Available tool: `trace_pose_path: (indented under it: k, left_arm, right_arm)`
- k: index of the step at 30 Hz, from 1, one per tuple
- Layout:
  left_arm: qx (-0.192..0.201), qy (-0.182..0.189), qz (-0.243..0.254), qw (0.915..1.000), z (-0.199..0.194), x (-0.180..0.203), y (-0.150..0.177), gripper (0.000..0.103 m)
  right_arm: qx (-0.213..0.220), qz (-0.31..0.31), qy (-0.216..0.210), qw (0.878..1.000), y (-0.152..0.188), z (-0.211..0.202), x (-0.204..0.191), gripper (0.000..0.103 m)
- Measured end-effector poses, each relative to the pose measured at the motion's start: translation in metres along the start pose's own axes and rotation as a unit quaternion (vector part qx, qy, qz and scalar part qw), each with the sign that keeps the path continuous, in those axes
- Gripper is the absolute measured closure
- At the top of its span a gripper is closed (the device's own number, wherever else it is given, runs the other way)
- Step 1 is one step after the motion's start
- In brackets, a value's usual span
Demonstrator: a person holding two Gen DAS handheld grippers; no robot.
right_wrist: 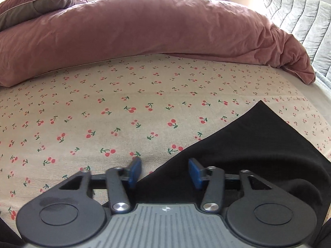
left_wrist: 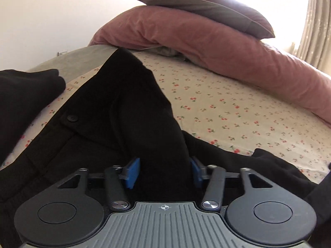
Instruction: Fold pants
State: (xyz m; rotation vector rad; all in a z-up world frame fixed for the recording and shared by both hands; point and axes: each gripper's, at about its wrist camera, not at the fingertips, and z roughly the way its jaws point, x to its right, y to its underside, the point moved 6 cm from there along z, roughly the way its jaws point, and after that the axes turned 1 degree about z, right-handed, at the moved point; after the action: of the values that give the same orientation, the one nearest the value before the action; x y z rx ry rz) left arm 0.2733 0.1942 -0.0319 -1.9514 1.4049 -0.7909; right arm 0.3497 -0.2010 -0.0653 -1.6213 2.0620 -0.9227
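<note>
Pants: black pants (left_wrist: 115, 111) lie on the cherry-print sheet (left_wrist: 227, 111), rising in a peaked fold straight ahead of the left gripper (left_wrist: 164, 171); a button (left_wrist: 72, 118) shows ahead and to its left.
Left gripper: blue pads (left_wrist: 132, 172) spread apart, black cloth filling the gap between them.
Right gripper: right gripper (right_wrist: 165, 172) jaws apart over a pants corner (right_wrist: 248, 144), its left pad over bare sheet.
Beyond: pink duvet (right_wrist: 144, 31) bunched ahead, a grey-and-maroon pillow (left_wrist: 196, 6) atop it.
Far right: quilted grey cover (right_wrist: 300, 14).
</note>
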Motion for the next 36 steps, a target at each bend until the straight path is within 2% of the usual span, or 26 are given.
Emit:
trace_pose_path:
  k: [1,3,7,10,14,18,22,25,32,34,36]
  left_arm:
    - [0.000,-0.001,-0.007,1.0000,0.000,-0.005,0.001,0.081]
    - [0.009,0.002,-0.017,0.9998,-0.006,-0.012,0.000,0.096]
    - [0.048,0.012,-0.048,0.9976,-0.026,-0.029,-0.009,0.098]
    - [0.061,0.028,-0.060,0.9959,-0.043,-0.040,-0.009,0.098]
    - [0.046,0.048,-0.046,0.9967,-0.062,-0.052,0.003,0.098]
    - [0.021,0.071,-0.024,0.9970,-0.078,-0.060,0.012,0.099]
    - [0.005,0.073,0.026,0.9970,-0.093,-0.061,0.028,0.099]
    - [-0.025,0.080,0.044,0.9955,-0.098,-0.067,0.045,0.099]
    - [-0.095,0.091,0.046,0.9902,-0.097,-0.082,0.077,0.098]
    - [-0.100,0.087,0.054,0.9897,-0.098,-0.081,0.080,0.096]
    - [-0.094,0.073,0.067,0.9906,-0.102,-0.078,0.081,0.090]
  right_arm:
    - [0.001,-0.011,0.008,1.000,0.000,-0.001,0.001,0.099]
    - [0.003,-0.010,-0.002,1.000,0.000,-0.004,0.008,0.100]
    - [0.028,0.064,-0.044,0.997,-0.009,-0.037,0.043,0.100]
    - [0.059,0.085,-0.065,0.992,-0.011,-0.074,0.069,0.100]
    - [0.090,0.117,-0.086,0.985,0.003,-0.128,0.105,0.100]
    - [0.098,0.128,-0.103,0.981,0.040,-0.168,0.130,0.100]
    - [0.089,0.131,-0.117,0.980,0.075,-0.194,0.148,0.100]
    - [0.074,0.130,-0.122,0.981,0.100,-0.200,0.157,0.100]
    - [-0.006,0.113,-0.109,0.988,0.158,-0.175,0.162,0.100]
    - [-0.033,0.114,-0.110,0.987,0.172,-0.163,0.163,0.100]
    - [-0.035,0.107,-0.115,0.987,0.182,-0.162,0.163,0.100]
